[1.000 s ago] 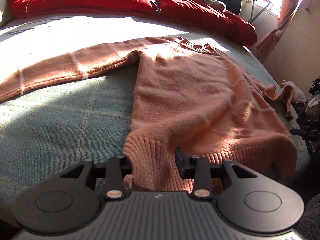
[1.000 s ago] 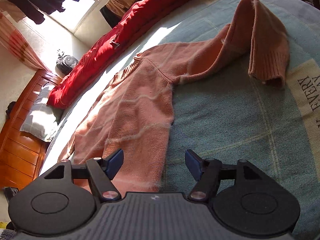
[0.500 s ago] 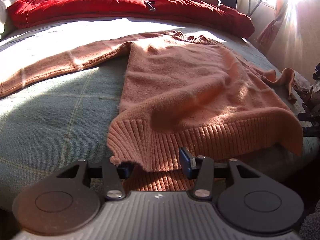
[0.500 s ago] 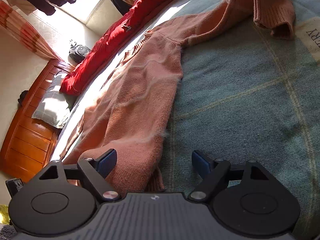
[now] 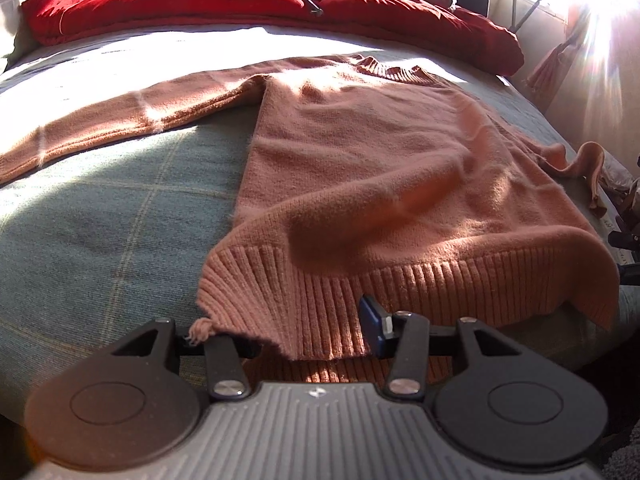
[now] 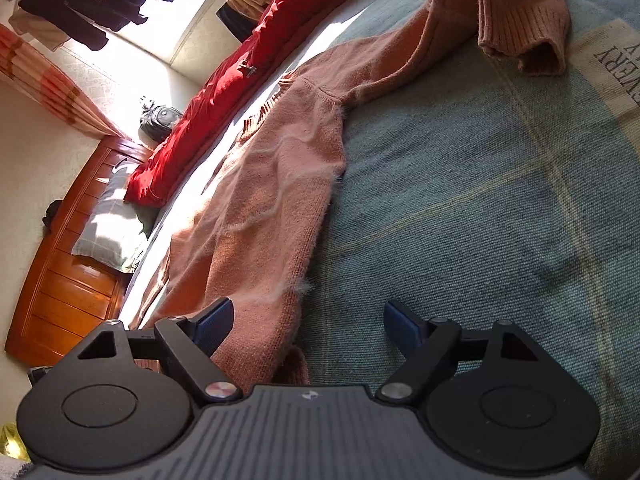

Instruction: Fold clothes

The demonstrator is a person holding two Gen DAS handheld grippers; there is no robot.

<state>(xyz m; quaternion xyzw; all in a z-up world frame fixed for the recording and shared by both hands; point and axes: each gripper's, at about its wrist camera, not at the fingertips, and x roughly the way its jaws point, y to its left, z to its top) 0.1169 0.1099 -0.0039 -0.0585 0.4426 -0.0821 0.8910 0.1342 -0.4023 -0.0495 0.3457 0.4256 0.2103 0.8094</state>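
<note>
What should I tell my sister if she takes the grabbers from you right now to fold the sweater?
Left gripper: open, just widened, fingers either side of the sweater's ribbed hem, not pinching.
Right gripper: open, just widened, at the sweater's side edge near the other hem corner.
The pink sweater lies spread on the blue-green blanket, one sleeve stretched out, the other sleeve bent over itself.
Done: laid out. Left: every fold.
</note>
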